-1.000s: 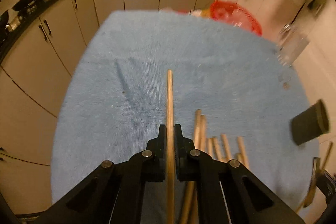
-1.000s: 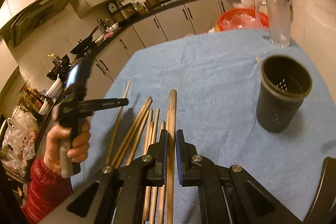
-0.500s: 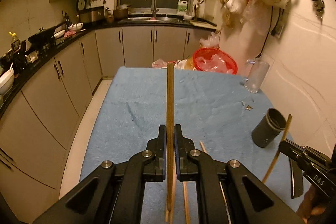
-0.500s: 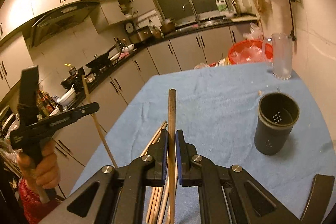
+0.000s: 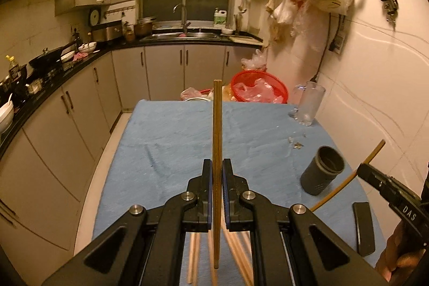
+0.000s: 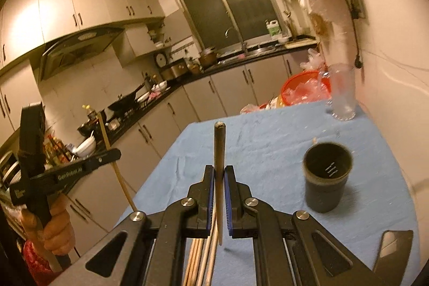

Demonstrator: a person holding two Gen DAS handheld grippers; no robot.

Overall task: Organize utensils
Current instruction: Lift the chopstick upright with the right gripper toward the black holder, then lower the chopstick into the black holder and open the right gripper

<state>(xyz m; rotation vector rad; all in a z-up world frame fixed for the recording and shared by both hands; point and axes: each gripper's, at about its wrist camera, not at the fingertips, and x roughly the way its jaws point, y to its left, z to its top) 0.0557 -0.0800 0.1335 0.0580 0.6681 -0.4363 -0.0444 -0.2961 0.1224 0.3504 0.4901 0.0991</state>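
My left gripper [image 5: 217, 165] is shut on a wooden chopstick [image 5: 217, 125] and holds it lifted above the blue cloth. My right gripper [image 6: 219, 170] is shut on another wooden chopstick [image 6: 219, 146], also lifted. The right gripper shows at the right edge of the left wrist view [image 5: 360, 170], the left gripper at the left of the right wrist view [image 6: 118, 153]. A dark cylindrical holder [image 6: 327, 178] stands upright and empty on the cloth, right of my right gripper; it also shows in the left wrist view [image 5: 323, 169]. Several loose chopsticks [image 6: 201, 256] lie below both grippers.
A blue cloth [image 5: 174, 141] covers the table. A clear glass mug [image 5: 308, 103] and a red basket [image 5: 258, 90] stand at the far end. A flat dark object [image 5: 363, 227] lies at the cloth's right edge. Kitchen cabinets [image 5: 80, 109] run along the left.
Both grippers have risen and tilted up with their chopsticks, from close over the pile to high above the table. The holder now sits lower in both views.
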